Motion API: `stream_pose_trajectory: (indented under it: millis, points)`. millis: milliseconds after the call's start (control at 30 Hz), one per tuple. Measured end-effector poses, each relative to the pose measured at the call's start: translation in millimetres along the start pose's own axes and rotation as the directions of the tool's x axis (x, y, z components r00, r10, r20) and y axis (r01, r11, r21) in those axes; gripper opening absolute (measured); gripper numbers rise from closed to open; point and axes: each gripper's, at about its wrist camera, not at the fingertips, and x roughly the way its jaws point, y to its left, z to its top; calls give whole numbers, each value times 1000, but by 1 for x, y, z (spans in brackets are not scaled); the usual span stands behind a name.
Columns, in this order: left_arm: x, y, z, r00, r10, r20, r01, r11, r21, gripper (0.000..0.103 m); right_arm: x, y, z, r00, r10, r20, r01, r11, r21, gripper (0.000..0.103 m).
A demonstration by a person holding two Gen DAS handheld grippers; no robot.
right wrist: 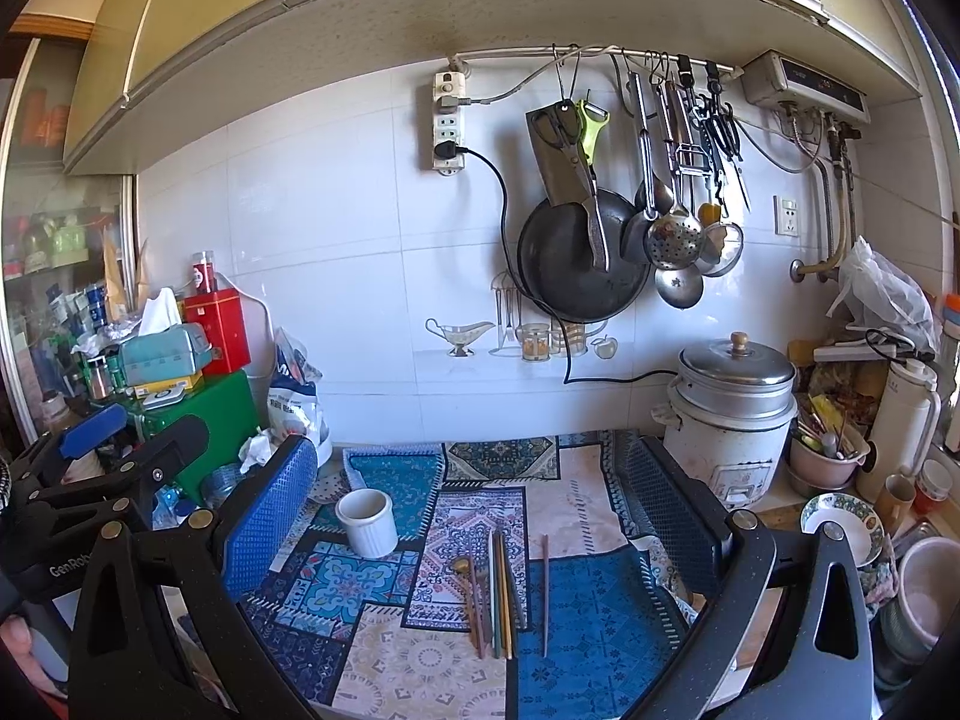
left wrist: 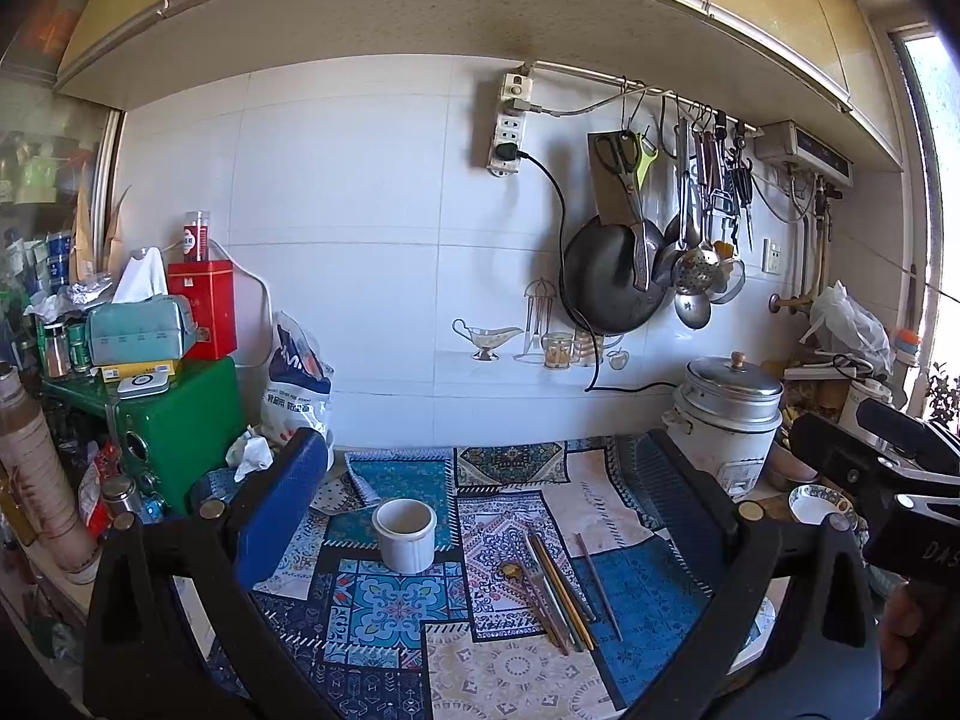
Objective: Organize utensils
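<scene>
Both grippers hang above the table with their jaws spread wide and nothing between them: the left gripper [left wrist: 480,510] and the right gripper [right wrist: 474,516]. Each shows at the edge of the other's view.

The utensils lie on a patterned patchwork cloth [right wrist: 576,618] covering the table. A bundle of chopsticks [right wrist: 501,594] lies side by side, with a small gold-bowled spoon [right wrist: 462,567] just to their left and a single chopstick [right wrist: 545,594] apart on the right. A white ribbed ceramic cup [right wrist: 367,522] stands upright and empty to the left of them, a little further back.

Around this spot the table is crowded. A white rice cooker [right wrist: 732,420] with a metal lid stands at the right rear, its black cord running up to a wall power strip [right wrist: 449,126]. Right of it are a bowl of more utensils [right wrist: 825,450], a patterned dish [right wrist: 840,525] and a white thermos [right wrist: 900,420]. On the left stand a green box [right wrist: 228,414], a tissue box [right wrist: 165,351] and a red tin [right wrist: 219,324]. A wok [right wrist: 579,264], cleaver, ladles and scissors hang on the tiled wall.
</scene>
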Motion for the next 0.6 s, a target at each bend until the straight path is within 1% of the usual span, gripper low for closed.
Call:
stream_pose_trajectory:
  millis: [200, 400, 600]
  points:
    - [2, 1, -1, 1000, 1, -3, -1, 1000, 0, 103, 8, 1, 0, 1000, -3, -13, 3, 1000, 1, 103]
    - [19, 3, 3, 1000, -2, -23, 2, 1000, -1, 103, 19, -3, -1, 999, -10, -35, 10, 1000, 3, 103]
    - [43, 2, -3, 997, -10, -71, 10, 1000, -3, 103, 38, -12, -8, 997, -32, -76, 32, 999, 7, 103]
